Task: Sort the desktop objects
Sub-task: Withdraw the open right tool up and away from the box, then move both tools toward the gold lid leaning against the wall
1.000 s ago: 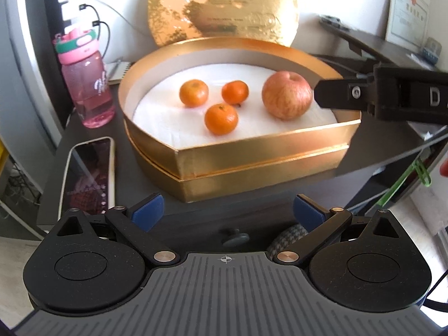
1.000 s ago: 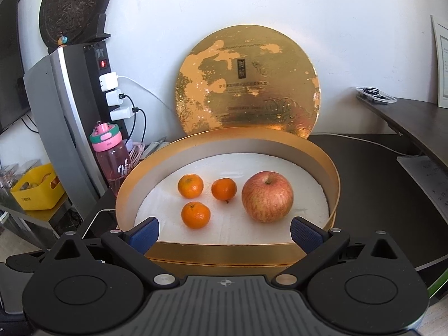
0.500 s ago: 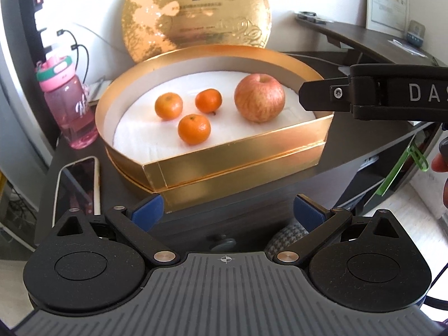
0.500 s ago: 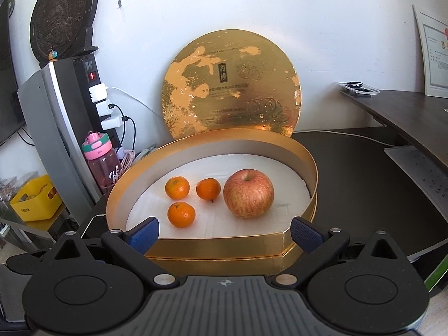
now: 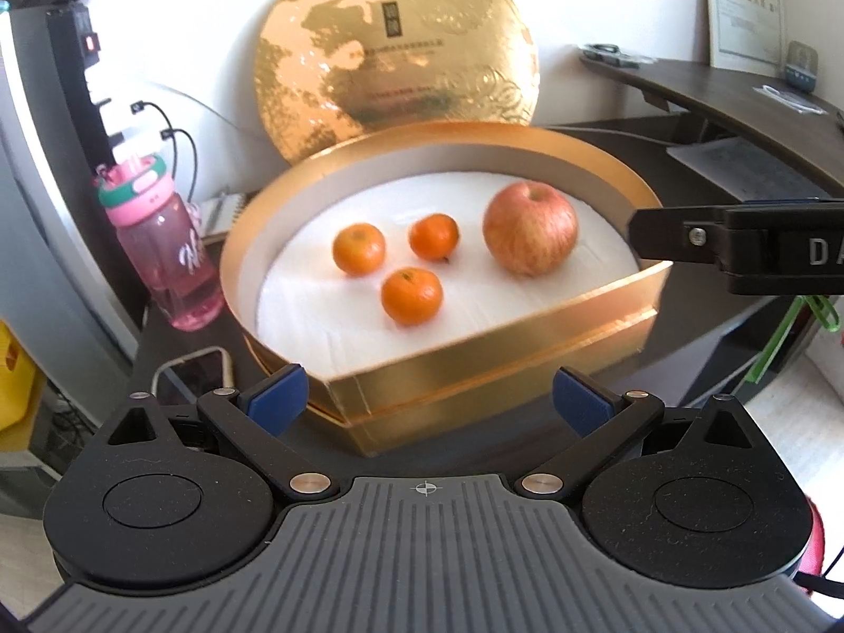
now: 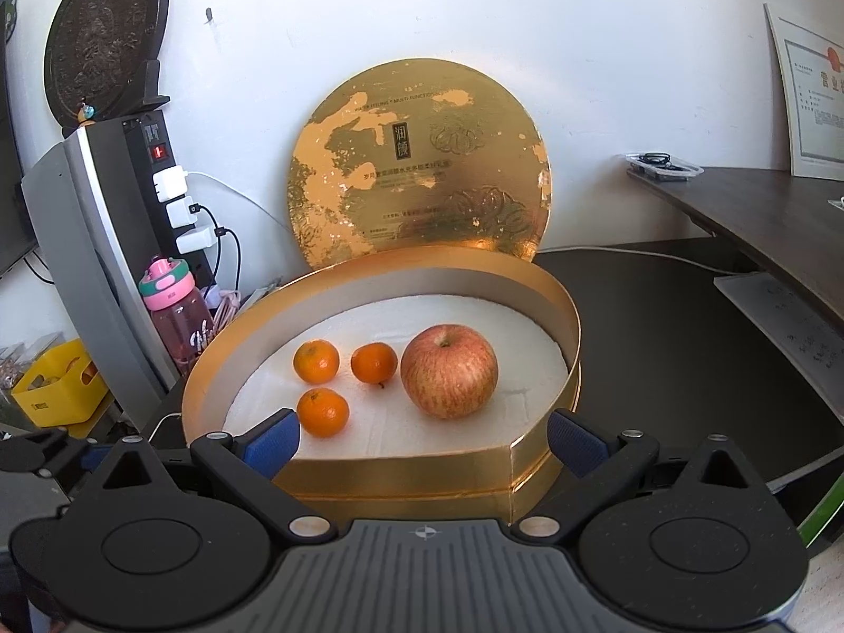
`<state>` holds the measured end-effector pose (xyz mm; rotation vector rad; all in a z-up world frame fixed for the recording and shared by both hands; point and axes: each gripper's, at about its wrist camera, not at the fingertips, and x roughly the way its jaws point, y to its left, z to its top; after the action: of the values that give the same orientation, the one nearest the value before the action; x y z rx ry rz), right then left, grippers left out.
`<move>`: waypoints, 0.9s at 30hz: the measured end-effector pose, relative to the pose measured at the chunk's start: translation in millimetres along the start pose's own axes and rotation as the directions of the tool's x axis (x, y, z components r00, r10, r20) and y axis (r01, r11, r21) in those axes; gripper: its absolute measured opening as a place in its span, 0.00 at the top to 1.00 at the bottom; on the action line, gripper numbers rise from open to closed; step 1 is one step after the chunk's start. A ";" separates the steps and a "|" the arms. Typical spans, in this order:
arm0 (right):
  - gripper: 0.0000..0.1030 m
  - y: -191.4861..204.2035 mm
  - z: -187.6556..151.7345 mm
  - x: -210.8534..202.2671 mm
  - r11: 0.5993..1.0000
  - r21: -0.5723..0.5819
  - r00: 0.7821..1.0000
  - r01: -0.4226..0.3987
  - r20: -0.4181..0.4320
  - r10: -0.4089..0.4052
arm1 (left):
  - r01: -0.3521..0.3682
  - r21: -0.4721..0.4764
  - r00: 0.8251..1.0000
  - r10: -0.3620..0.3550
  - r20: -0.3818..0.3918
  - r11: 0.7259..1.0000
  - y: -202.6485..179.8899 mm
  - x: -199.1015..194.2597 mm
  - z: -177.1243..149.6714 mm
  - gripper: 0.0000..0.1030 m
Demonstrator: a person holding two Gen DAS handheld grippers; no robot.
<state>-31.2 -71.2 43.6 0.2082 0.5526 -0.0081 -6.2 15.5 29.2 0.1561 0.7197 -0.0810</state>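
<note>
Dark bench carried a gold box, open, lined with white padding. Its round gold lid stood upright against the wall, just behind the box.

Pink water bottle stood upright to the left of the box, near the rim but apart from it. A phone lay flat on the bench near the box's front-left edge.

Inside the box, on the padding: one apple, right of centre, stem up. Three mandarins to its left: back-left mandarin, middle mandarin just beside the apple, front mandarin nearest the cameras. Whether the middle mandarin touched the apple could not be told.

Left hand-held gripper was in front of the box, jaws spread wide, nothing between the blue pads. Right hand-held gripper was likewise spread wide and empty, at the box's front wall. In the left view, the right unit's black finger sat at the box's right rim.
</note>
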 end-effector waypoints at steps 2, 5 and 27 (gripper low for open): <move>0.02 -1.3 1.0 1.4 1.000 0.001 1.000 0.002 0.004 -0.002 | -0.019 0.008 1.000 0.018 0.011 1.000 4.2 0.8 4.5 0.01; 0.02 -4.2 6.1 3.3 1.000 -0.004 1.000 0.001 0.013 -0.001 | -0.060 0.025 0.998 0.059 0.032 0.998 10.9 2.8 12.7 0.01; 0.02 -47.3 98.6 43.7 0.998 -0.033 0.973 -0.046 0.226 0.053 | -0.186 -0.028 0.942 0.186 0.278 0.982 87.3 50.2 138.0 0.00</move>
<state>54.3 -134.9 93.5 0.1908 0.3188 0.0239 132.2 77.1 108.3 0.2064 0.4197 0.0778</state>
